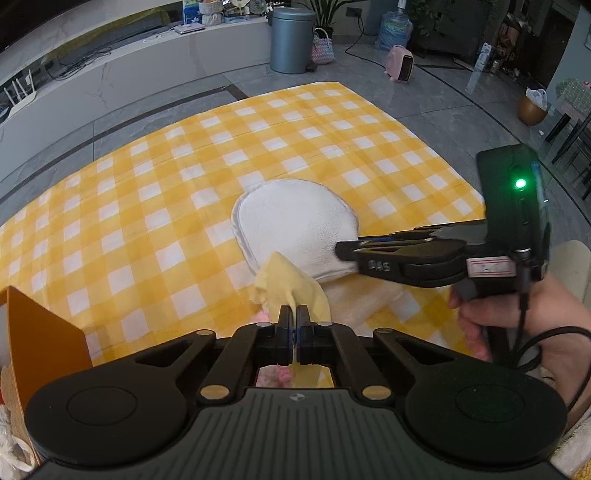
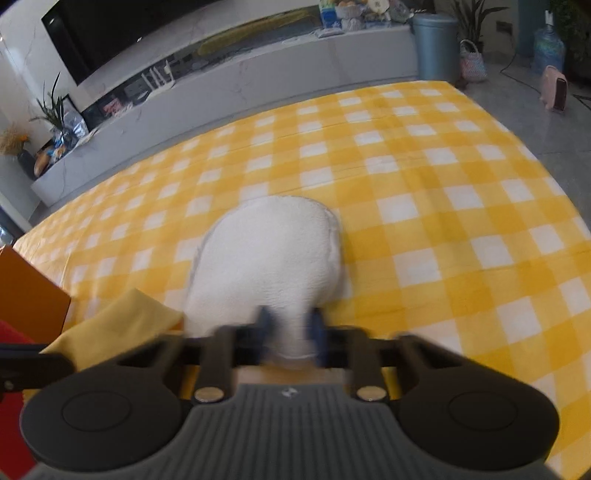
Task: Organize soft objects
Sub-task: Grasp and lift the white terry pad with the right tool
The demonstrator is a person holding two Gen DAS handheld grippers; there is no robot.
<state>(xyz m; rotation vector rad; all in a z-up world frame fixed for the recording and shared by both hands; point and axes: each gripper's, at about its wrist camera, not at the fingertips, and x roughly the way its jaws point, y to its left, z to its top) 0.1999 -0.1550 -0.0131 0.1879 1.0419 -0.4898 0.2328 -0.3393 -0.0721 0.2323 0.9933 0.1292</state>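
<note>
A white fluffy round pad [image 1: 295,221] lies on the yellow checked blanket [image 1: 184,166]. My left gripper [image 1: 294,314] is shut on a pale yellow cloth [image 1: 291,284], held just above the blanket at the pad's near edge. My right gripper [image 1: 343,248] comes in from the right, its fingers at the pad's right edge. In the right wrist view the white pad [image 2: 266,258] sits between the blurred fingers of my right gripper [image 2: 290,325], jaws closed around its near end. The yellow cloth [image 2: 122,325] shows at lower left. Something pink [image 1: 275,376] shows under the left gripper.
An orange box [image 1: 40,339] stands at the left edge, also in the right wrist view [image 2: 29,295]. Beyond the blanket [image 2: 424,184] is grey floor with a blue-grey bin [image 1: 291,40], a pink heater [image 1: 400,62], a water jug [image 1: 393,29] and a low white TV bench [image 2: 258,74].
</note>
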